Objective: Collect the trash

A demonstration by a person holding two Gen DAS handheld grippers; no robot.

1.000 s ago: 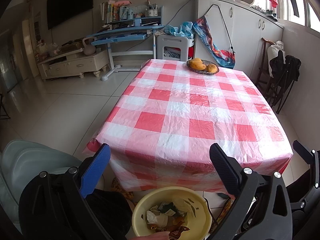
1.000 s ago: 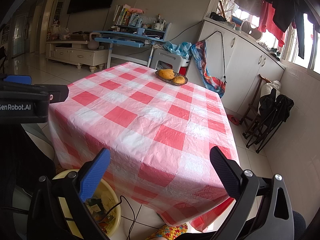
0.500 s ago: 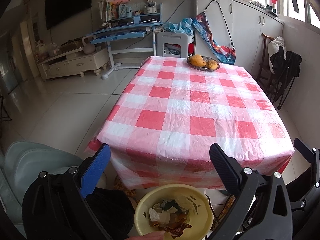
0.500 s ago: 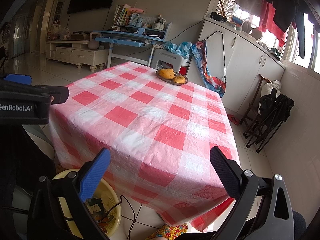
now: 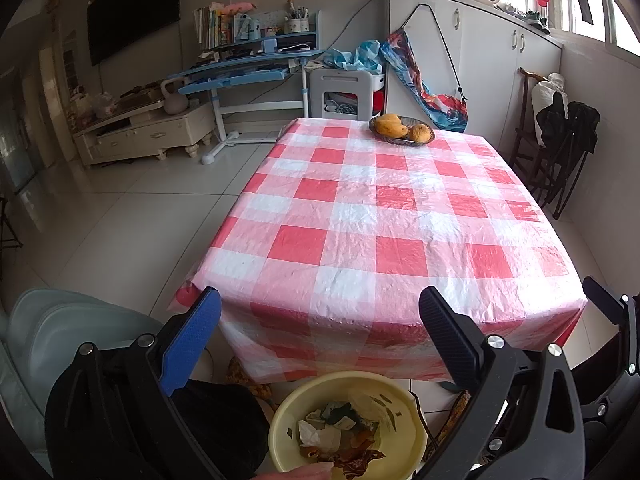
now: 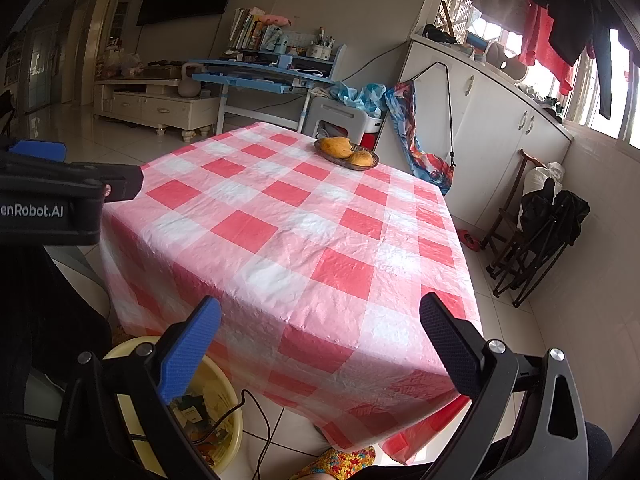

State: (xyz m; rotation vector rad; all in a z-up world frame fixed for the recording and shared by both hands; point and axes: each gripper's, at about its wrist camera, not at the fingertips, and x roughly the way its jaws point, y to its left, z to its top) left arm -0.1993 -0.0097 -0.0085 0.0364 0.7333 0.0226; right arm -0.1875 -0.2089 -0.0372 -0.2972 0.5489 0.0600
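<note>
I see the desk ahead, fruit dish on its far edge. Basin of trash on the floor before the near edge. Folded chair right of the desk.

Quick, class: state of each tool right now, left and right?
Left tool: open, holding nothing, above the yellow basin of trash.
Right tool: open, holding nothing, facing the checked table.
</note>
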